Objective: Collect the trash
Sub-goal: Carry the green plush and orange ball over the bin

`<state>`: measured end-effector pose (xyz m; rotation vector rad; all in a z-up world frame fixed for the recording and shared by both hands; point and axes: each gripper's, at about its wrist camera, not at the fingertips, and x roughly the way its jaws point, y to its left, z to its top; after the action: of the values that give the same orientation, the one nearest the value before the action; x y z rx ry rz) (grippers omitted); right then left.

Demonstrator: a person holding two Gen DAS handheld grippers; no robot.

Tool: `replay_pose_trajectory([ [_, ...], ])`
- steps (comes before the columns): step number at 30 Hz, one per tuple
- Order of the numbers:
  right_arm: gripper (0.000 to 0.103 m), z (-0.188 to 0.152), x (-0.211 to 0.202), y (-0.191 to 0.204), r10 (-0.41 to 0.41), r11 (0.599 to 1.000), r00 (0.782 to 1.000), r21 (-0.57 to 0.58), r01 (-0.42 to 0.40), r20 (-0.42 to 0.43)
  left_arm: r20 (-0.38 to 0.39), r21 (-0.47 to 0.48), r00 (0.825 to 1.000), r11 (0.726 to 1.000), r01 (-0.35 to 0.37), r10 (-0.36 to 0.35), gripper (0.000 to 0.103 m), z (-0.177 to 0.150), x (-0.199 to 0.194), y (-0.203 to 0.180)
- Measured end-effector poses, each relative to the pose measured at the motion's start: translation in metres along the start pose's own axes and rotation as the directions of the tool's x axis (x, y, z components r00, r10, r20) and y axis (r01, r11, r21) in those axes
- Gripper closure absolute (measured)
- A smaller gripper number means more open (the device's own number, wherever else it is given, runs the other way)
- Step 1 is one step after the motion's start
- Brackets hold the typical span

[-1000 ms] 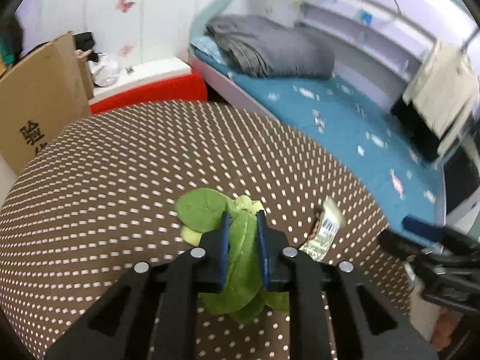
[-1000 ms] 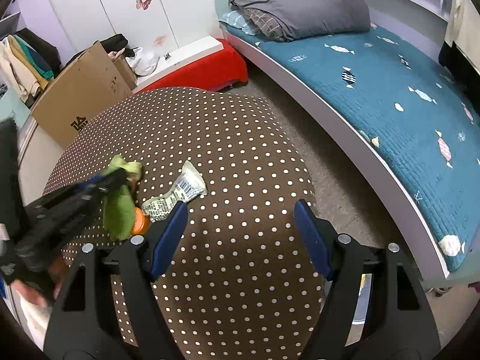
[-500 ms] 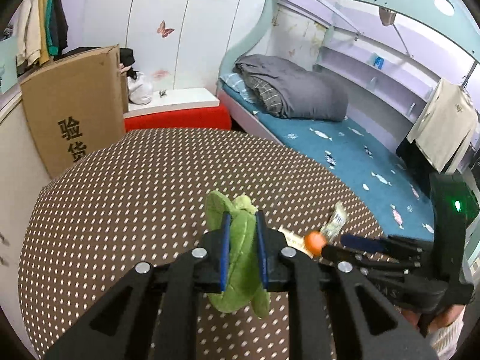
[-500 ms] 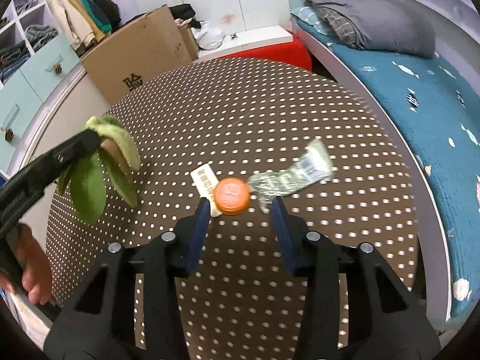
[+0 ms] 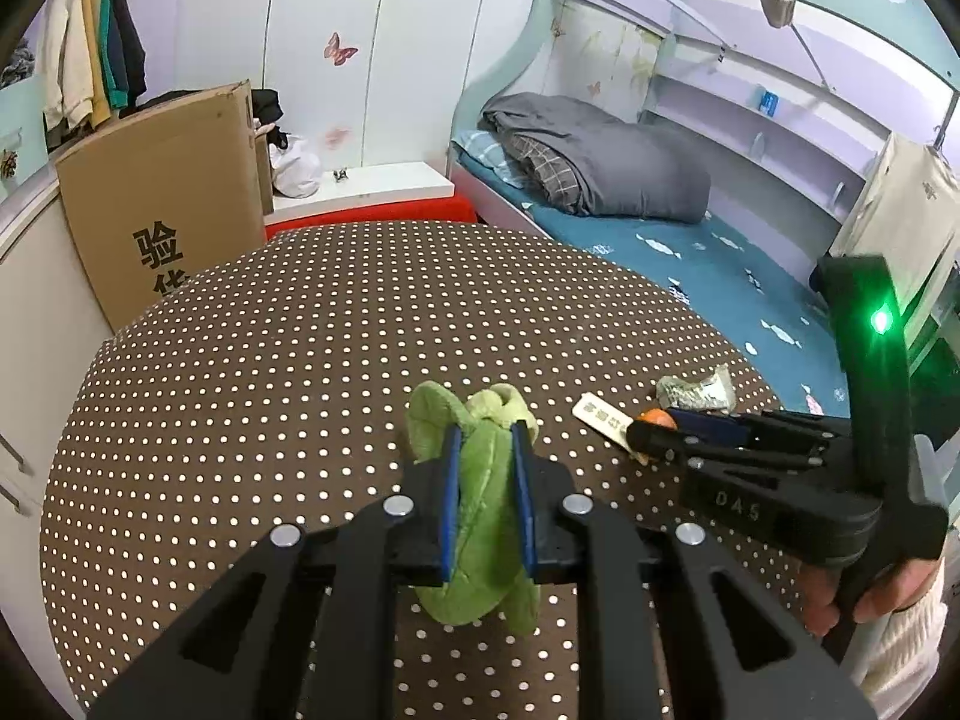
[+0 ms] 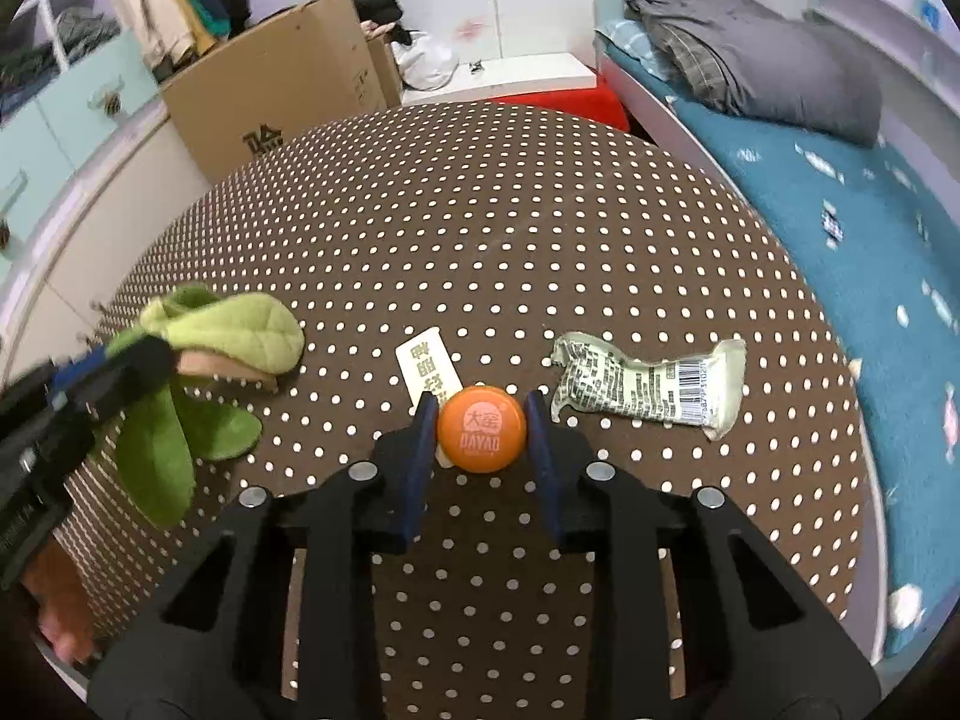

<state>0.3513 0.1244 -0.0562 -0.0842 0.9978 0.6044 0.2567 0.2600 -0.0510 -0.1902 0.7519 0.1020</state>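
Right hand-held gripper closed around orange cap, blue pads touching both its sides. White tag partly under the cap, on the dotted counter. Crumpled wrapper just right of the cap, flat on the counter. Left hand-held gripper at left edge, clamped on green leaves. Cardboard box and bed beyond.

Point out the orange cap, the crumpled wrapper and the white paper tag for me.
orange cap (image 6: pixel 482 428), right wrist view, centre of its printed top.
crumpled wrapper (image 6: pixel 651 387), right wrist view, middle of the printed face.
white paper tag (image 6: pixel 427 367), right wrist view, centre of the printed strip.
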Motion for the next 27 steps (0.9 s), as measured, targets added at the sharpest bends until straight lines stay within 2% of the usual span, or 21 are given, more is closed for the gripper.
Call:
replay_pose_trajectory([
  [8, 0.074, -0.012, -0.032, -0.018, 0.008, 0.999, 0.999, 0.052, -0.010, 0.041, 0.003, 0.031, 1.000, 0.999, 0.018, -0.019, 0.087, -0.003, -0.004, -0.023],
  [12, 0.074, -0.025, -0.053, -0.030, -0.001, 0.998, 0.998, 0.070, -0.003, 0.060, 0.015, 0.051, 0.999, 0.997, 0.050, -0.051, 0.087, -0.002, -0.009, -0.039],
  [22, 0.074, -0.058, -0.103, -0.061, -0.055, 0.990, 0.992, 0.135, 0.039, 0.116, 0.029, 0.142, 0.989, 0.980, 0.138, -0.144, 0.087, -0.008, -0.021, -0.106],
  [27, 0.074, -0.081, -0.127, -0.086, -0.108, 0.977, 0.984, 0.199, 0.078, 0.143, 0.009, 0.188, 0.978, 0.961, 0.203, -0.209, 0.087, -0.014, -0.021, -0.146],
])
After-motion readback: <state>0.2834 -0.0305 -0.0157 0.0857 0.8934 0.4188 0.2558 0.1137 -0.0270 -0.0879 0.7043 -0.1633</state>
